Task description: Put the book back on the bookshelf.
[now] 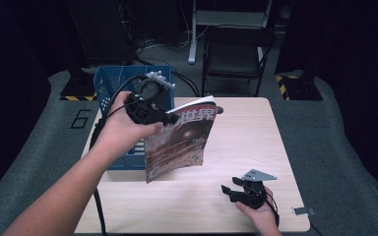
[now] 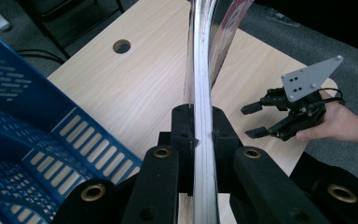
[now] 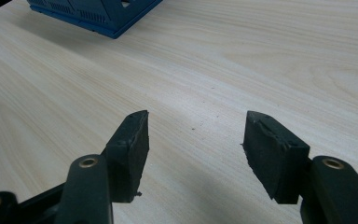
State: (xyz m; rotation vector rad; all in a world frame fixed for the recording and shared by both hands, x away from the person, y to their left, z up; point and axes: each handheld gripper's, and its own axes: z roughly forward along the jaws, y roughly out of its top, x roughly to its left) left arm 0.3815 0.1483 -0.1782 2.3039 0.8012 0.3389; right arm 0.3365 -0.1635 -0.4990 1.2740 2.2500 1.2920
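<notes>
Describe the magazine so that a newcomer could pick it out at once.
Start at the light wooden table and find the blue slotted crate at its far left. Just right of it, the left gripper holds the magazine off the table: the one glossy printed thing, reddish-brown cover, large white characters.

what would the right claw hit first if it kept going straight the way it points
Probably the bare table: the open right claw aims low across it, toward the blue crate farther on. Depth is hard to judge.

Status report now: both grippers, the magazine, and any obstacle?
Left gripper shut on magazine, held upright above table. Right gripper open, empty, low over table. Blue crate close beside magazine.
</notes>
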